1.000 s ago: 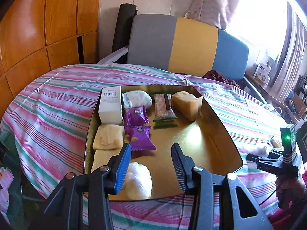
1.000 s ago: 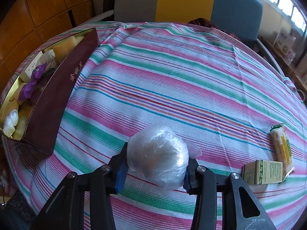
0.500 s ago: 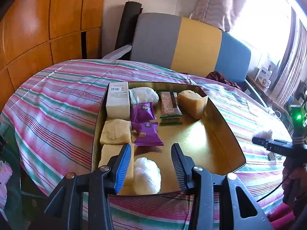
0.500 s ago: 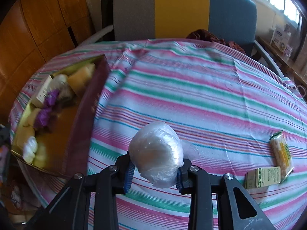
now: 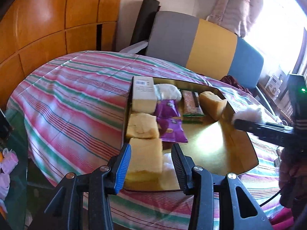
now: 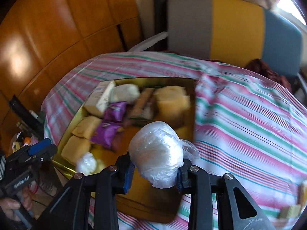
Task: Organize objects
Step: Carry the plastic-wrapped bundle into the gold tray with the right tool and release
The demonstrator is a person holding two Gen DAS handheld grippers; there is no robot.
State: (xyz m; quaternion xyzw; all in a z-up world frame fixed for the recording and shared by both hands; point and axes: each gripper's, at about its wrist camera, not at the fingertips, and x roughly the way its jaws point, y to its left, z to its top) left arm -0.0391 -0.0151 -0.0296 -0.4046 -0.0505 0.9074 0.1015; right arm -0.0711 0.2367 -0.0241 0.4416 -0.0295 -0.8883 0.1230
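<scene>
A gold tray (image 5: 253, 154) with dark red walls sits on the striped cloth. It holds a white box (image 5: 143, 90), two purple packets (image 5: 170, 130), a grain bar (image 5: 190, 103), yellow cake blocks (image 5: 142, 128) and white wrapped balls (image 5: 168, 93). My left gripper (image 5: 150, 164) hovers open over the tray's near left corner, nothing pressed between its pads. My right gripper (image 6: 155, 170) is shut on a plastic-wrapped white ball (image 6: 157, 153), held above the tray's right side (image 6: 193, 113). In the left wrist view that held ball (image 5: 247, 113) shows at the right, over the tray's edge.
A chair (image 5: 193, 44) with a grey, yellow and blue back stands behind the round table. Wooden cabinet panels (image 5: 48, 28) fill the left. A small green box (image 6: 289, 210) lies on the cloth at the lower right. A person's hand (image 6: 11, 207) holds the left gripper (image 6: 38, 149).
My right gripper carried the wrapped ball up off the cloth and leftward, to above the tray. My left gripper drifted left toward the tray's near left corner, still open.
</scene>
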